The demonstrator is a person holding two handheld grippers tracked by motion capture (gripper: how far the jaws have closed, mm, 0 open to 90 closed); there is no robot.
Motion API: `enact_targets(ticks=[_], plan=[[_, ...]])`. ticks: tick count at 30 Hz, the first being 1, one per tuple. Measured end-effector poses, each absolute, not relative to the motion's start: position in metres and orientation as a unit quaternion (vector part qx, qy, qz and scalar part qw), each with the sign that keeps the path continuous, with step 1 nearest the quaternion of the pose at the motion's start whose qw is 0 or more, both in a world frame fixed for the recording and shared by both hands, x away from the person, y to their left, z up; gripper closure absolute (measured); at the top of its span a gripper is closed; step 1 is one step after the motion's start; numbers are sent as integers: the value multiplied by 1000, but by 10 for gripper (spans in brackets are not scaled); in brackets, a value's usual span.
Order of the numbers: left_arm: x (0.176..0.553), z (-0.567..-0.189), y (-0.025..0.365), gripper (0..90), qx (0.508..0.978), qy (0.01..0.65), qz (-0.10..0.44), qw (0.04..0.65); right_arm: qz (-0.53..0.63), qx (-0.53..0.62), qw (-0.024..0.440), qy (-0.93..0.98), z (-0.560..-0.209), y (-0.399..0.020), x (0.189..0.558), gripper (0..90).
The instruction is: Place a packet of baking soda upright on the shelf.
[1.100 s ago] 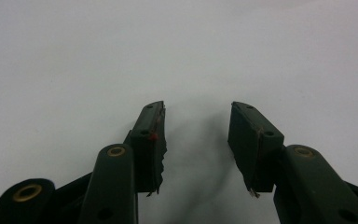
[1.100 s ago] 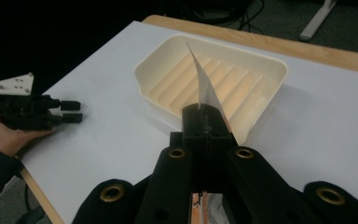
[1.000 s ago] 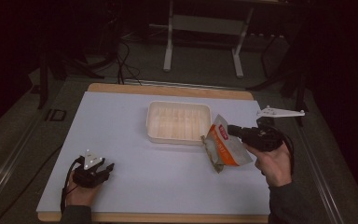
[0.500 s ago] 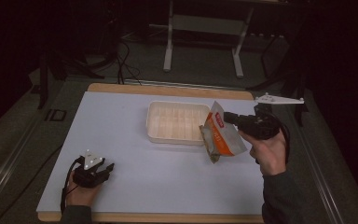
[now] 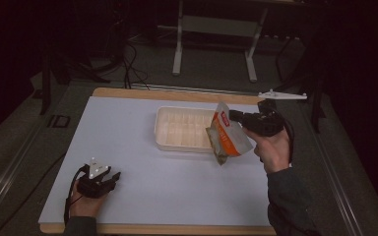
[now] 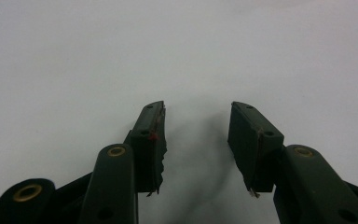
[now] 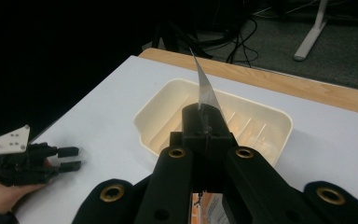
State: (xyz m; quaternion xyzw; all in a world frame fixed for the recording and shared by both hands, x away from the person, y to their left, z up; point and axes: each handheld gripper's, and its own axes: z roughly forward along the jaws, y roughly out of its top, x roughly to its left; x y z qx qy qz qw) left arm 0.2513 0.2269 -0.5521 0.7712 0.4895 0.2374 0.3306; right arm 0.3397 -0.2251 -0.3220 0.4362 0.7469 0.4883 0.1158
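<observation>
Right gripper [image 5: 232,116] is clamped on the top edge of an orange-and-white foil snack pouch [image 5: 226,136], which hangs tilted in the air over the right end of a cream rectangular plastic tray [image 5: 181,129] on the white table [image 5: 128,147]. Left gripper [image 5: 112,178] rests low on the table's near left corner, well apart from the tray, jaws spread with nothing between them.
</observation>
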Motion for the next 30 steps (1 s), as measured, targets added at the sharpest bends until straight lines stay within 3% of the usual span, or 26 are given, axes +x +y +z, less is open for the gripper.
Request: enact_targets(ticks=[30], plan=[[251,-552,227,560,772,488,238,331,491,460,125,729,-321,-211,369,900]])
